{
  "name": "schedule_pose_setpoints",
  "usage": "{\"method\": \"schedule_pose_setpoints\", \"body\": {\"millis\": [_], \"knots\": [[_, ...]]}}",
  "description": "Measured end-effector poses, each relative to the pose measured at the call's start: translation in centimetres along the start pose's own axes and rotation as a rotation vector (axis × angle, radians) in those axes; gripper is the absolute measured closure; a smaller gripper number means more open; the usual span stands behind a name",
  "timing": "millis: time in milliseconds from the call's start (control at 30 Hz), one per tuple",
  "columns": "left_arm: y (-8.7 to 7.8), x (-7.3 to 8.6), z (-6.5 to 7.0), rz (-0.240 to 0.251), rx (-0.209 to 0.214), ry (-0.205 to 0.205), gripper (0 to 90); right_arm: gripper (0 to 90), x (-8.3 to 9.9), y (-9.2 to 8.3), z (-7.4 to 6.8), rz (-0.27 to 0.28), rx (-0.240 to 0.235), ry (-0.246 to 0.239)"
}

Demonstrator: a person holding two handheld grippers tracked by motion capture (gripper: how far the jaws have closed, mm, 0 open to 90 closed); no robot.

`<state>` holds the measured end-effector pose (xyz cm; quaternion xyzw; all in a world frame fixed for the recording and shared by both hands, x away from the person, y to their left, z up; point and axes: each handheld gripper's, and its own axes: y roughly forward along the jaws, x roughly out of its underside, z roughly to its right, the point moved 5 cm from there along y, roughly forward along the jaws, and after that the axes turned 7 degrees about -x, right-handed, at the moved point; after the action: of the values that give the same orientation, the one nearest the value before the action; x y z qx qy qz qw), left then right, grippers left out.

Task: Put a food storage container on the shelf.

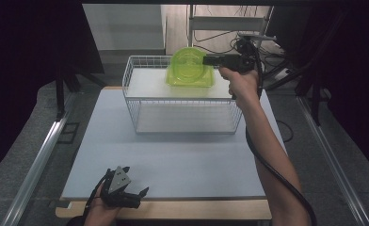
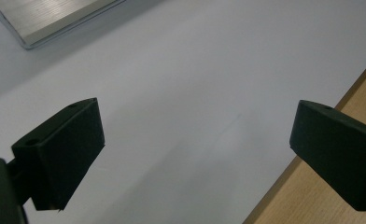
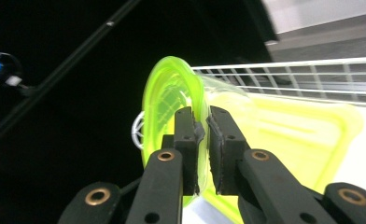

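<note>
A round, translucent lime-green plate (image 1: 187, 63) stands on edge over the back of the white wire basket (image 1: 182, 100). My right gripper (image 1: 207, 60) is shut on the plate's right rim. In the right gripper view the two jaws pinch the plate (image 3: 165, 98) at its rim, right gripper (image 3: 203, 135). A square green dish (image 3: 293, 140) lies just behind the plate inside the basket (image 3: 312, 74). My left gripper (image 1: 140, 194) rests at the table's front edge, open and holding nothing. In its own view the left gripper (image 2: 195, 149) shows bare table between its wide-apart fingers (image 2: 64, 154).
The basket sits at the back middle of the pale table (image 1: 173, 155). A wooden strip (image 2: 284, 205) borders the table's front edge. A metal rail (image 1: 36, 165) runs along the left side, and cables and a stand (image 1: 229, 28) lie behind the basket.
</note>
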<state>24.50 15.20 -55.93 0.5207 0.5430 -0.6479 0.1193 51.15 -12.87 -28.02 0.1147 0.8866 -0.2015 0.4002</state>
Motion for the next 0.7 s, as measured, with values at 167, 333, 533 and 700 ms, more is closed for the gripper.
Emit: {"method": "schedule_pose_setpoints", "body": {"millis": [167,333,533,700], "knots": [[0.1,0.0,0.0,-0.005,0.000,0.004,3.0,78.5,-0.3,0.1,0.2,-0.004,0.062,-0.015],[0.1,0.1,0.1,-0.008,0.002,0.007,3.0,73.5,-0.6,0.4,0.6,-0.019,0.111,-0.028],[0.1,0.1,0.1,-0.009,0.003,0.007,3.1,66.7,-0.9,1.0,1.1,-0.050,0.185,-0.056],[0.1,0.1,0.1,-0.011,0.005,0.009,3.1,65.3,-1.1,1.3,1.4,-0.056,0.212,-0.069]]}}
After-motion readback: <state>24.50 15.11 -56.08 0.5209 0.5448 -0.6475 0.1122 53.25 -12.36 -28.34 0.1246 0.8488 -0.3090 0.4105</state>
